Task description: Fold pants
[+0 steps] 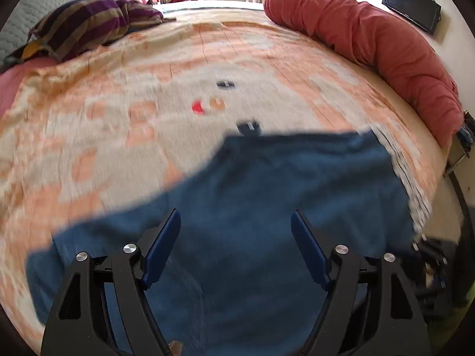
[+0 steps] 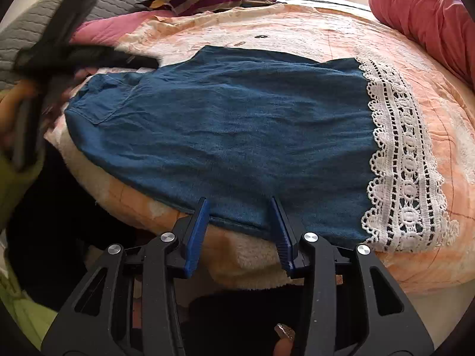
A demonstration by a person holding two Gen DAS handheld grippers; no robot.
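Note:
Blue pants (image 2: 237,124) with a white lace hem (image 2: 406,160) lie flat on the peach bedspread (image 2: 341,38), near the bed's front edge. My right gripper (image 2: 239,200) sits at the pants' near edge with its blue pads apart; the fabric edge lies between them and is not pinched. In the left wrist view the pants (image 1: 267,192) are blurred. My left gripper (image 1: 236,212) hovers over them, open wide with nothing between its fingers. It also shows as a blurred black shape (image 2: 59,44) at the pants' far left end, held by a hand.
A rolled red duvet (image 1: 371,38) runs along the bed's right side. A purple striped cloth (image 1: 89,26) and a grey quilted pillow (image 1: 26,20) lie at the back left. Small items, one red (image 1: 197,107) and one dark (image 1: 225,84), rest mid-bed. The bed's front edge (image 2: 252,267) drops off below my right gripper.

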